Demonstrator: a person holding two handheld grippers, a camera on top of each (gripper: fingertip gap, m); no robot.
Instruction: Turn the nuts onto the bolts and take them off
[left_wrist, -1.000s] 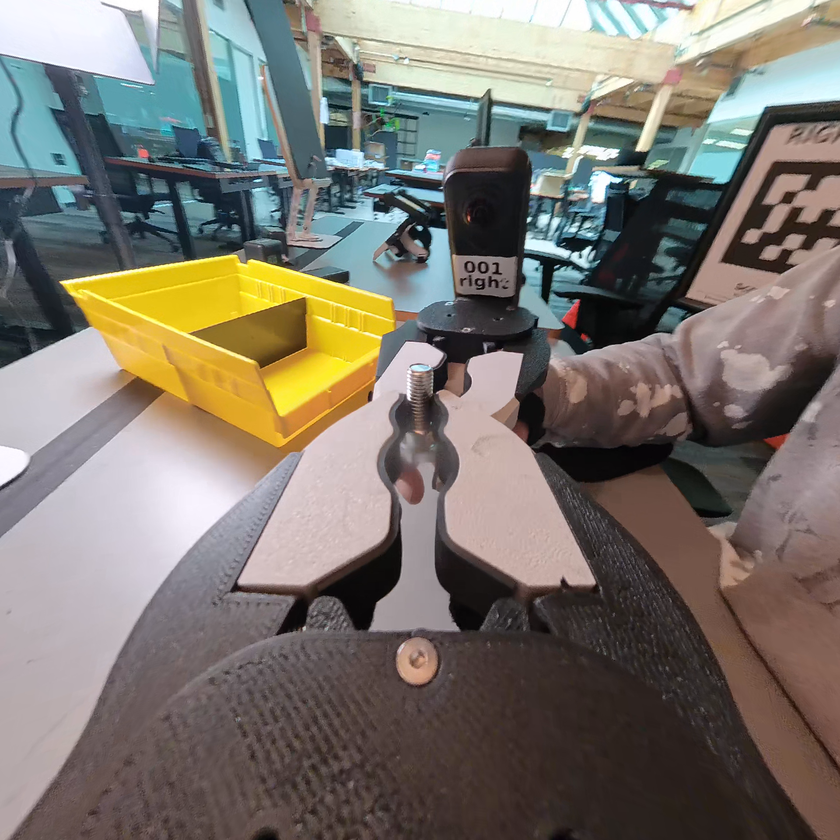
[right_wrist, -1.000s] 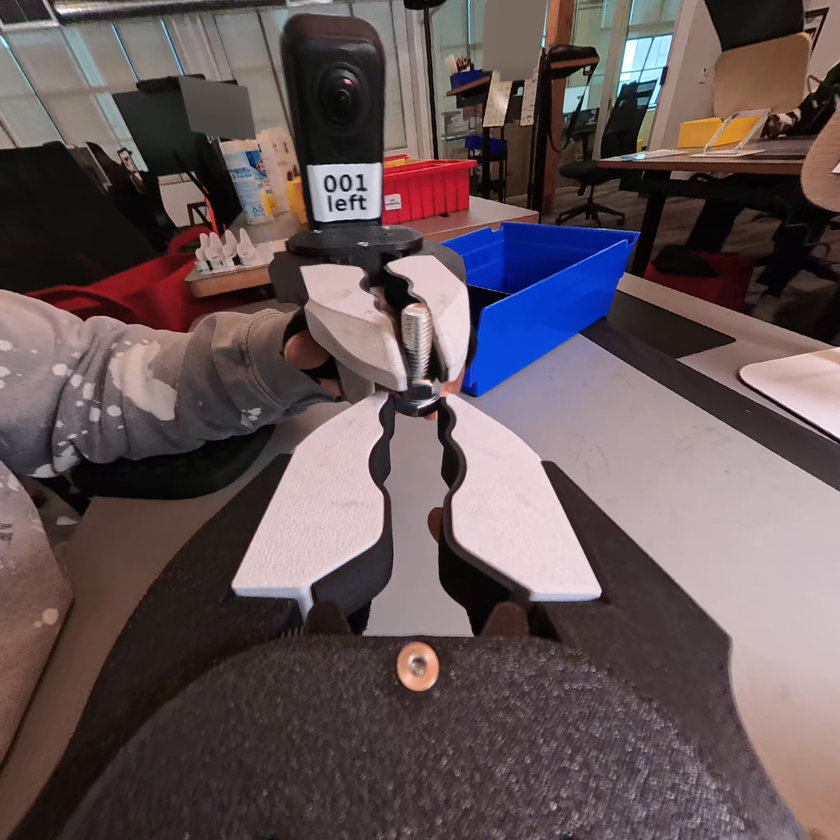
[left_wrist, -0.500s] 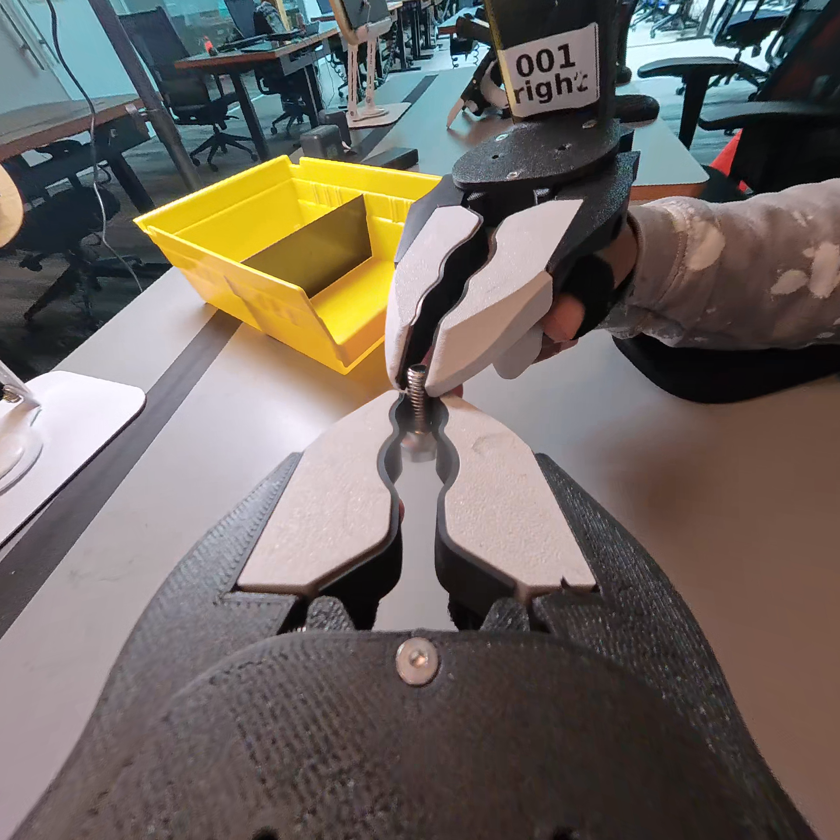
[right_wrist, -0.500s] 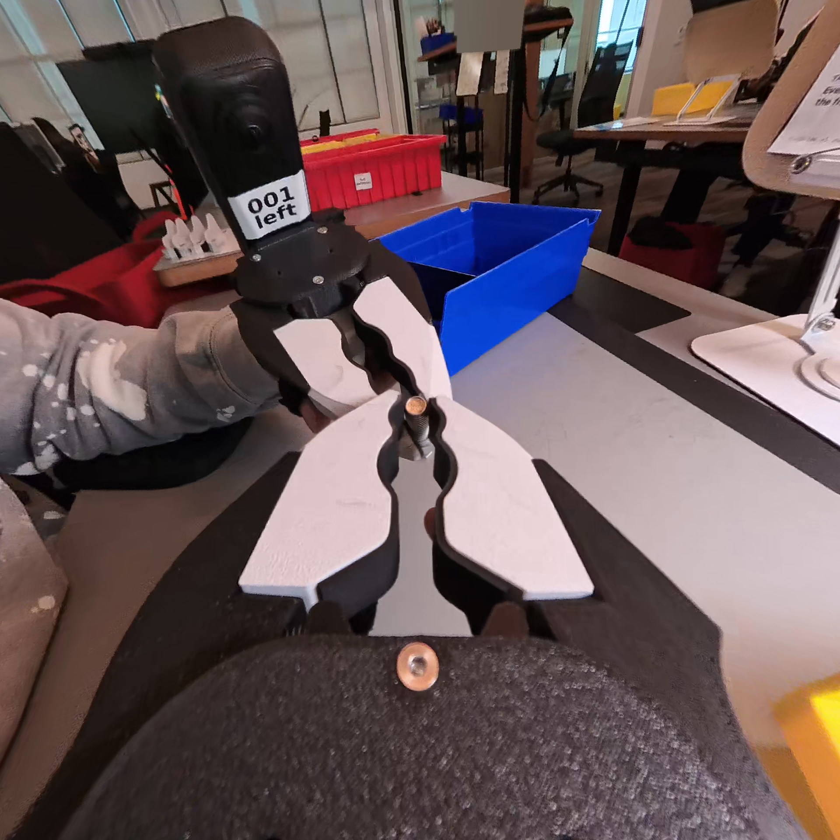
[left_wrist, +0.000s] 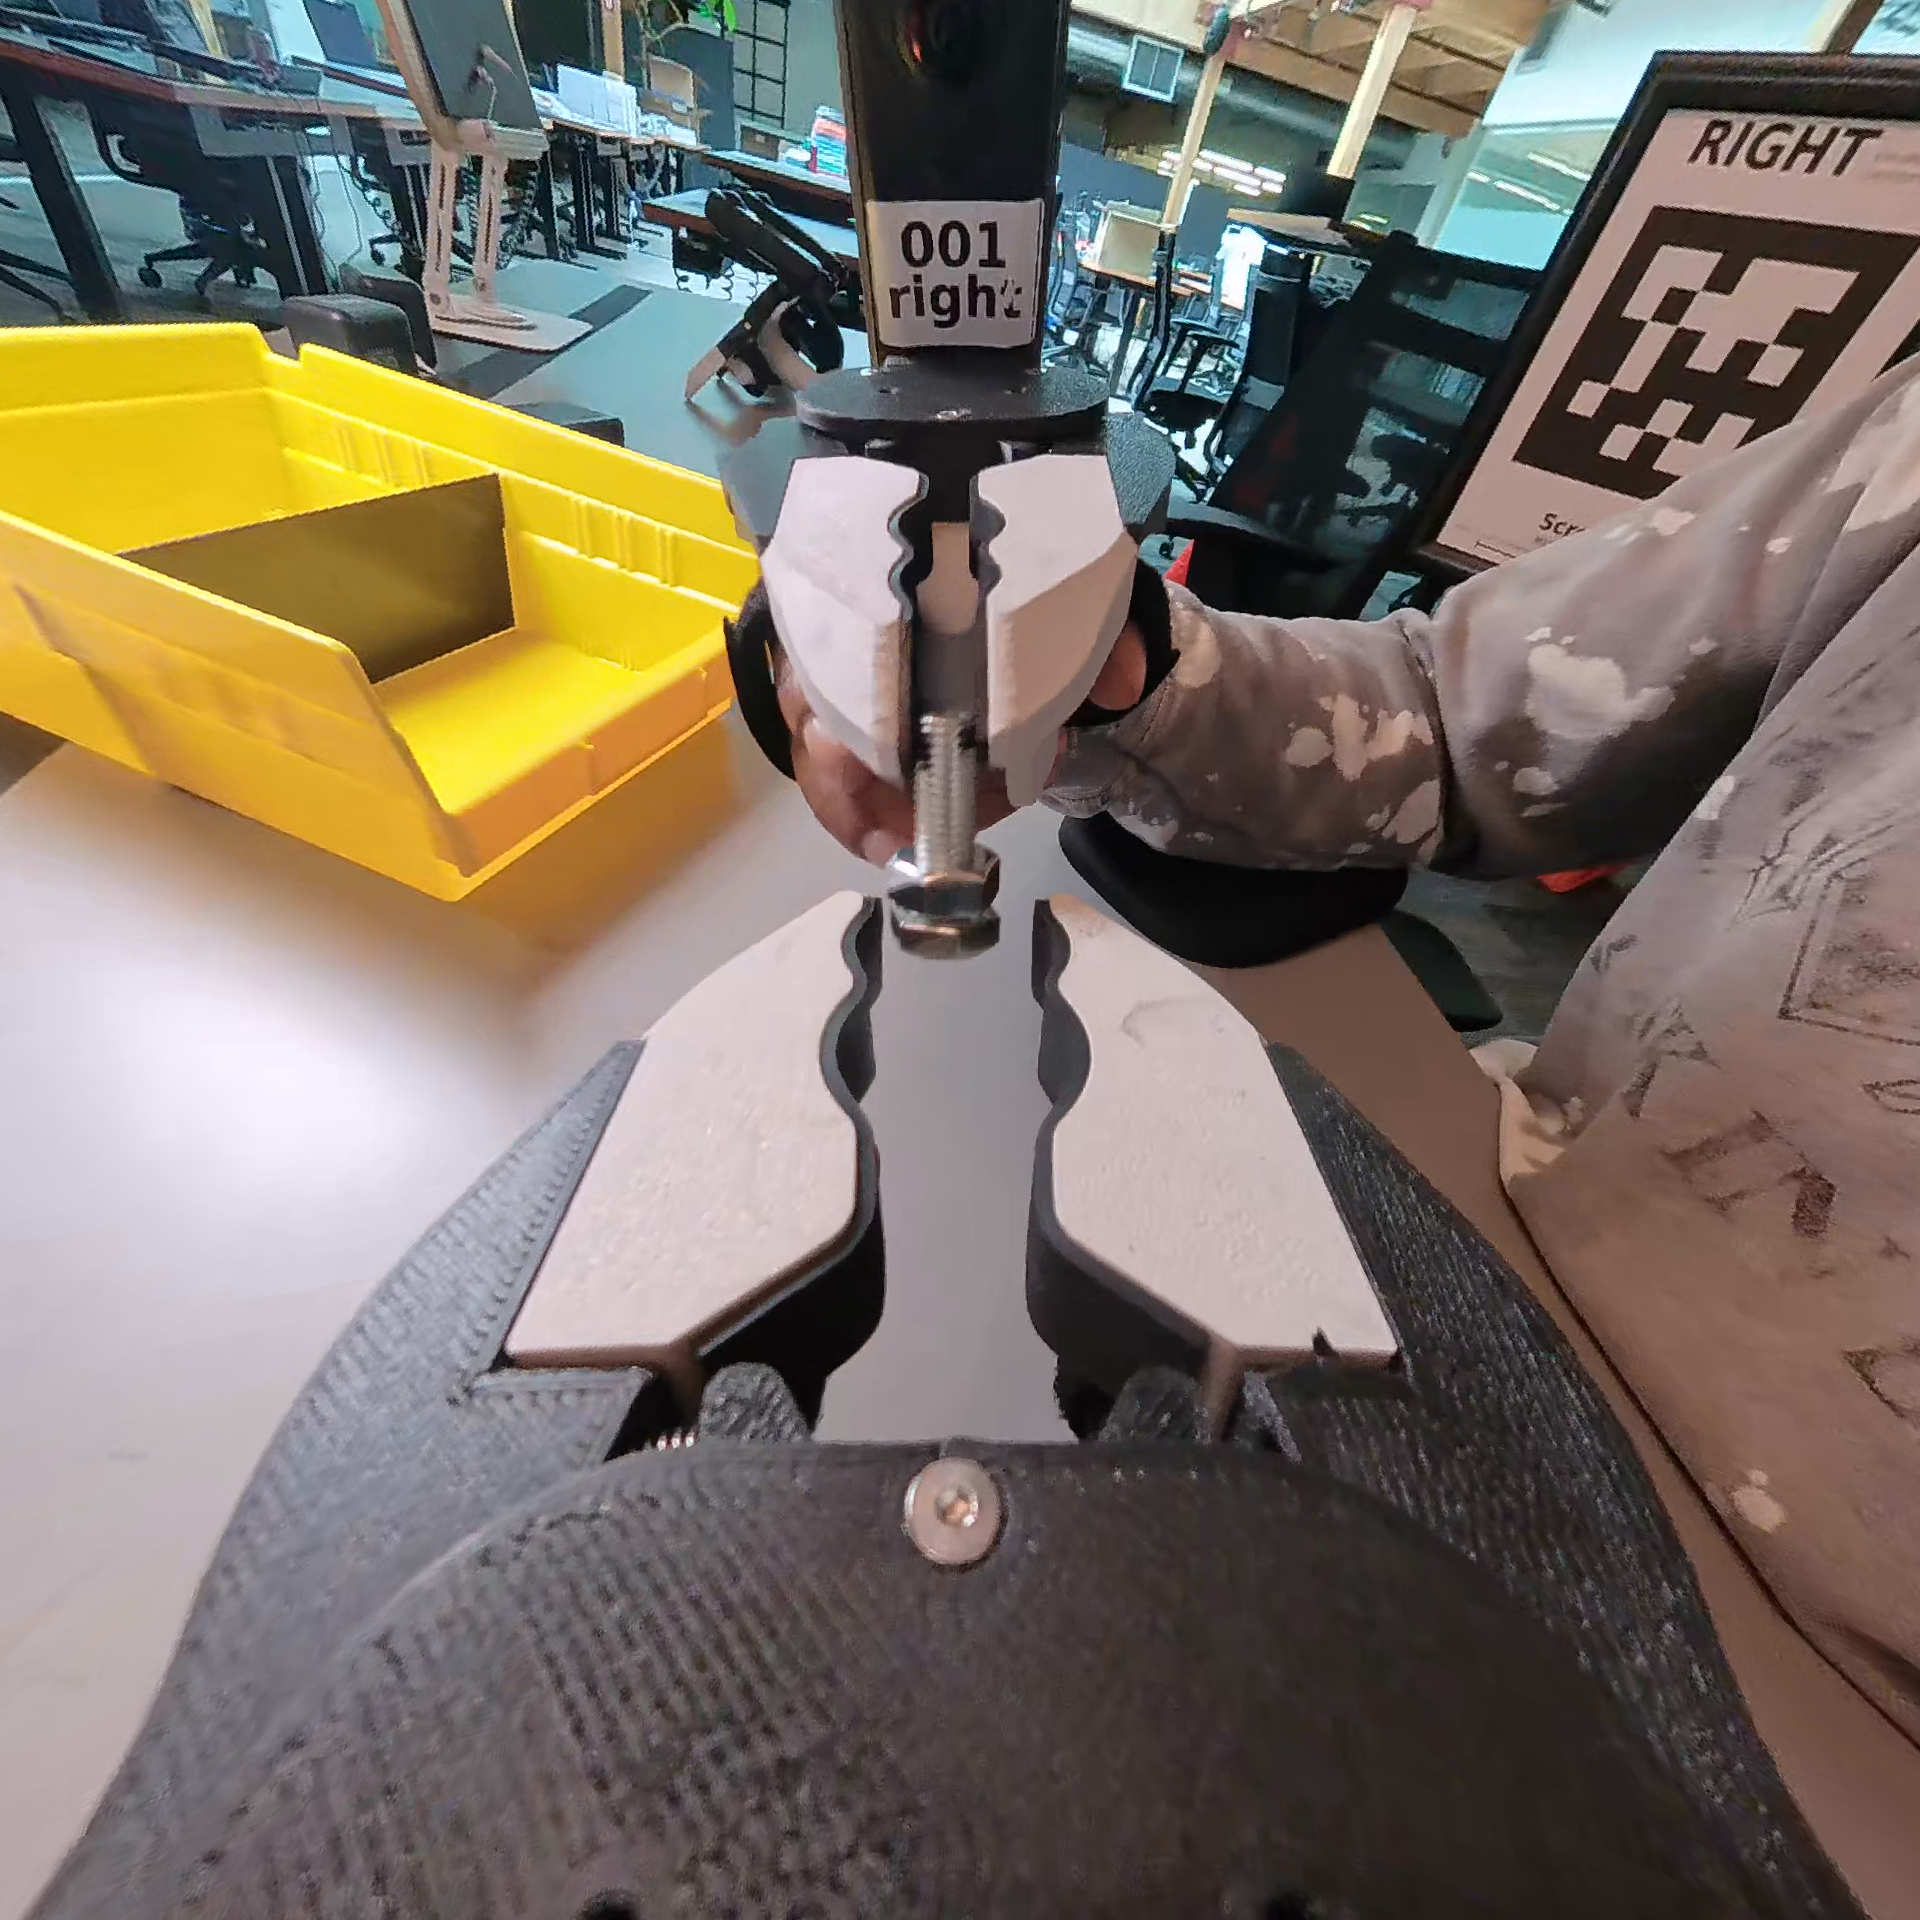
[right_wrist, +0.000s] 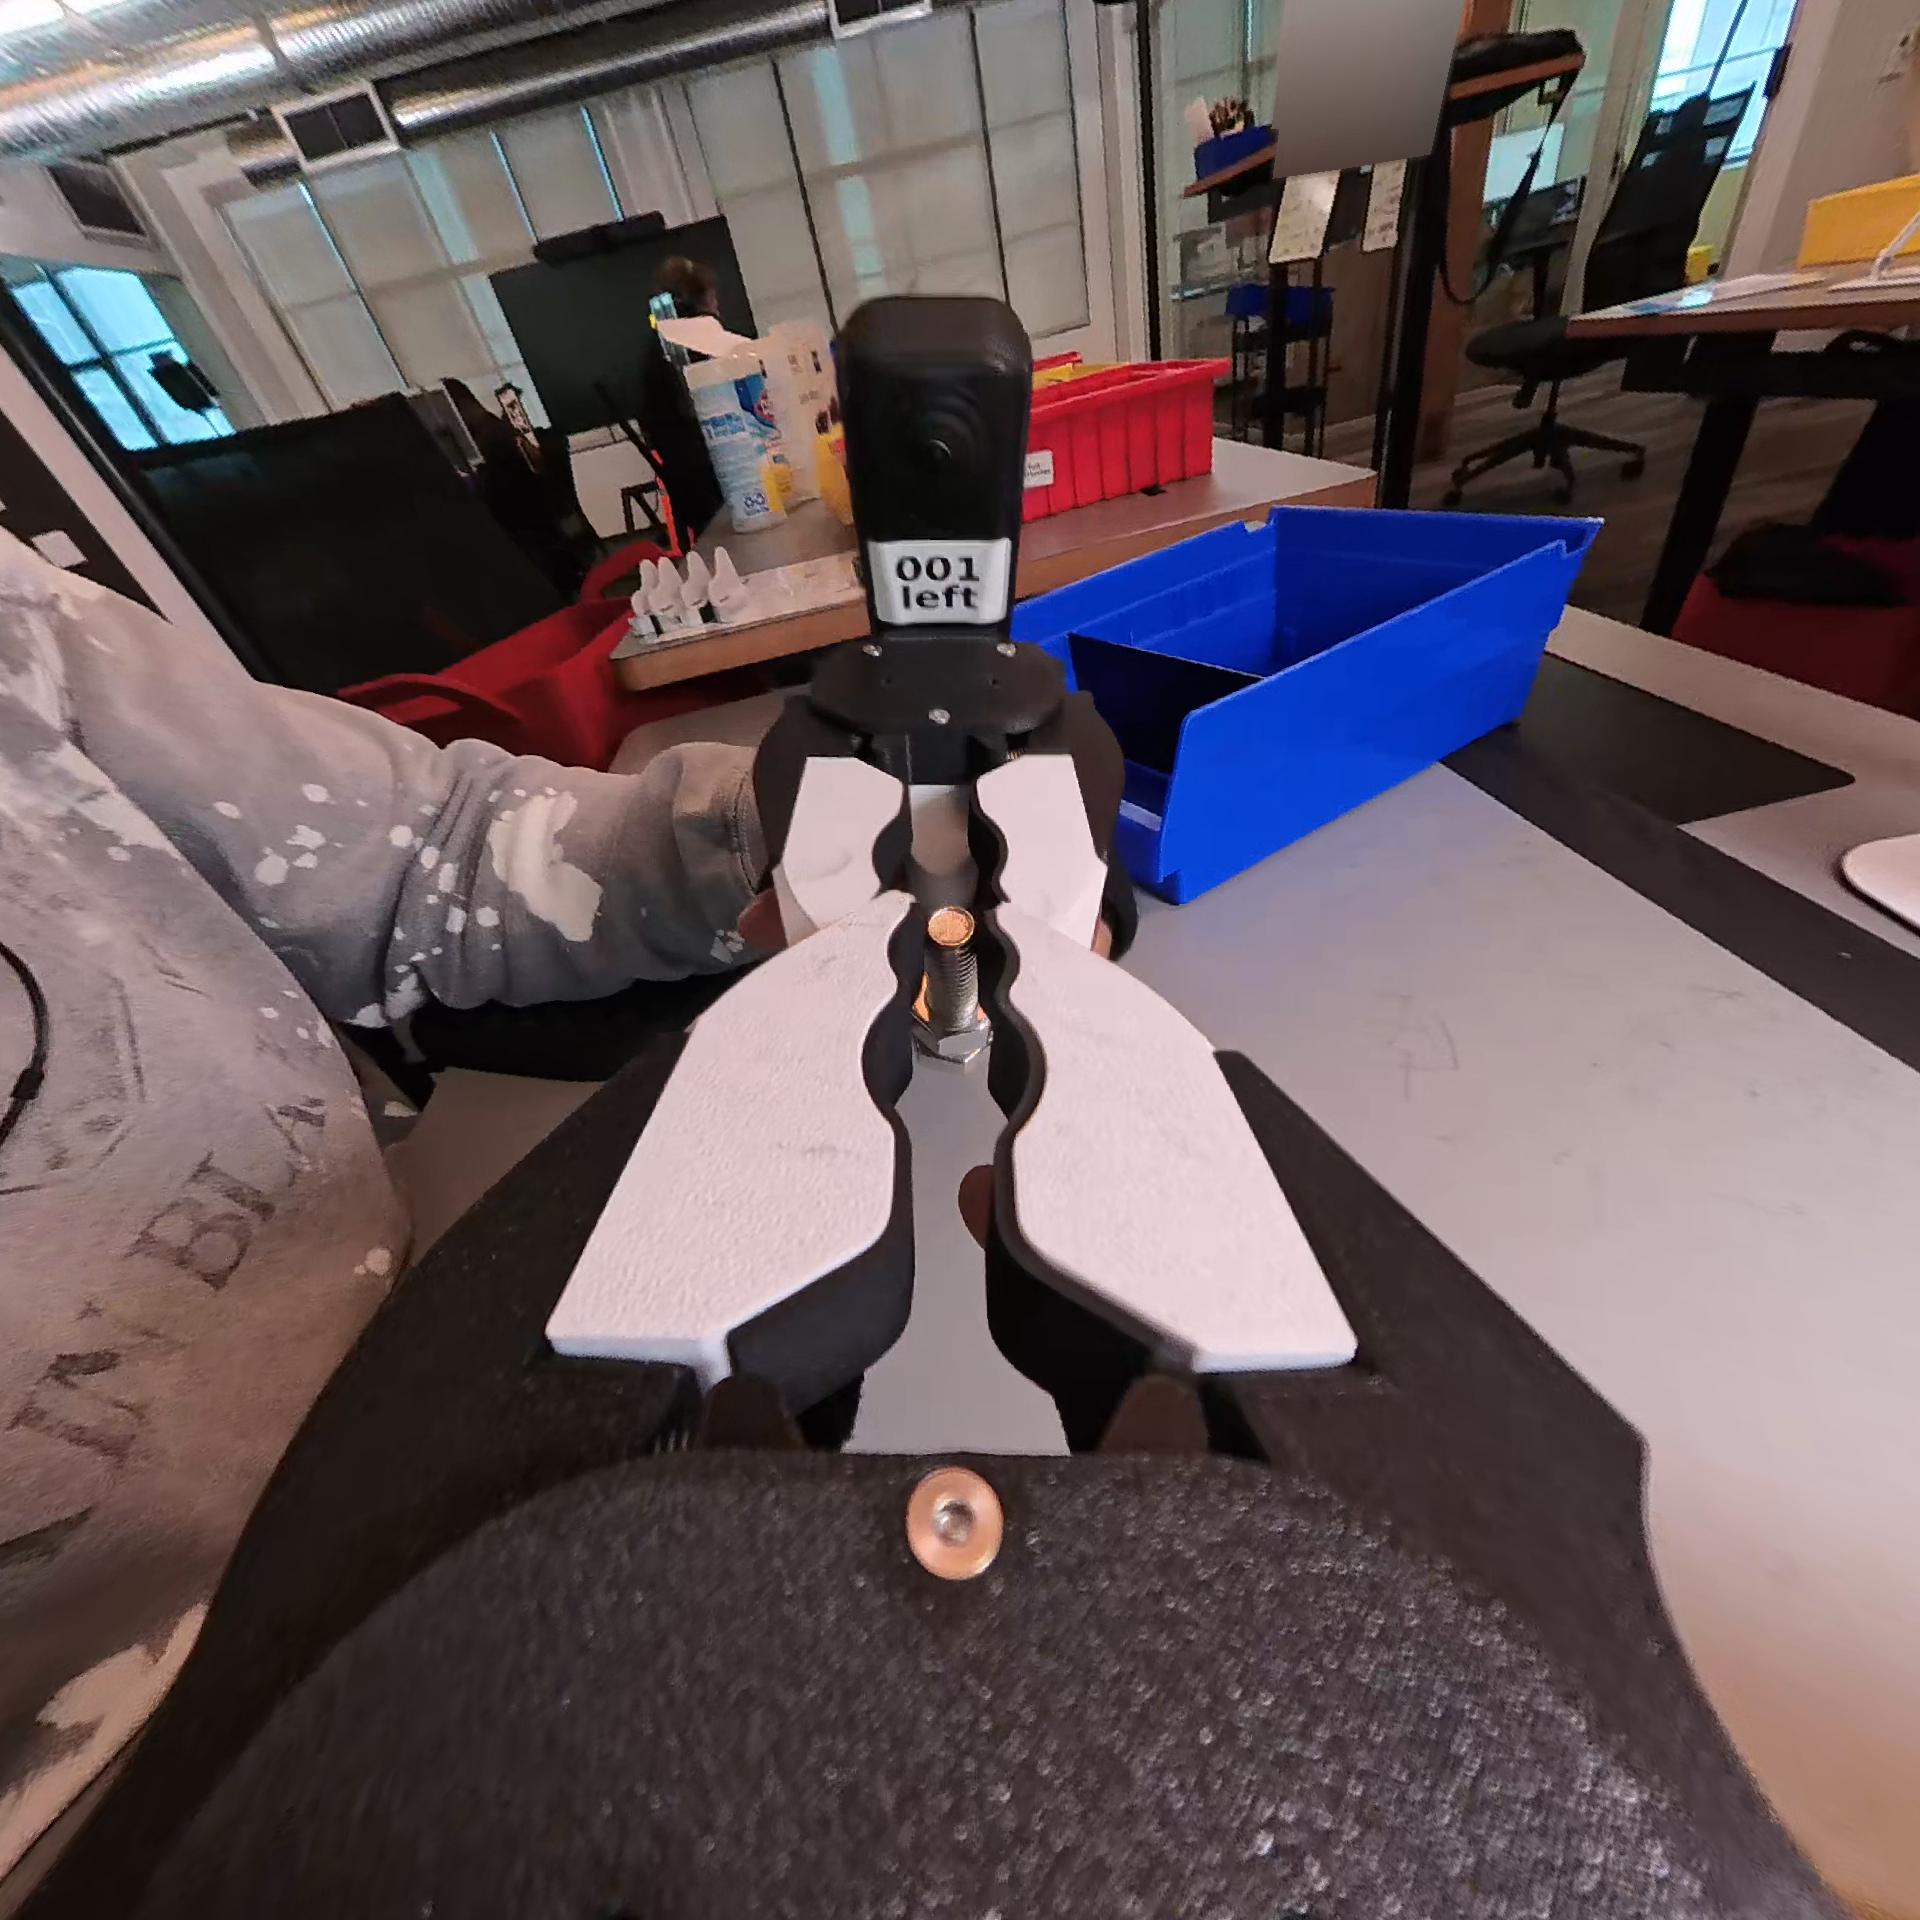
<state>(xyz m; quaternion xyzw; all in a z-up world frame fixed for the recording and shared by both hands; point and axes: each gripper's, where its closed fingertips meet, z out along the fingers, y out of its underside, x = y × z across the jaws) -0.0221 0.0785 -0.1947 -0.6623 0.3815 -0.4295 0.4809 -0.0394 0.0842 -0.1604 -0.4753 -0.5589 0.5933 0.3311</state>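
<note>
A steel bolt (left_wrist: 938, 774) hangs upright with its thread end up. A hex nut (left_wrist: 943, 902) sits at its lower end, against the head. My right gripper (left_wrist: 951, 774) faces me in the left wrist view and is shut on the upper shaft. My left gripper (left_wrist: 953, 914) is open, with the hex end between its fingertips, which do not touch it. In the right wrist view the bolt (right_wrist: 951, 987) and nut (right_wrist: 948, 1044) sit between my right gripper's (right_wrist: 948, 920) fingers. The open left gripper (right_wrist: 940, 883) is just beyond them.
A yellow bin (left_wrist: 312, 665) with a dark divider stands on the grey table (left_wrist: 260, 1039) at the left. A blue bin (right_wrist: 1351, 727) stands far right on the table (right_wrist: 1507, 1039). A marker board (left_wrist: 1714, 332) stands at the right. The person's sleeves flank both grippers. Left and right tips are no more than a few centimetres apart.
The left gripper, which was shut on the bolt, has opened. The right gripper has closed on the bolt's shaft and now holds it.
</note>
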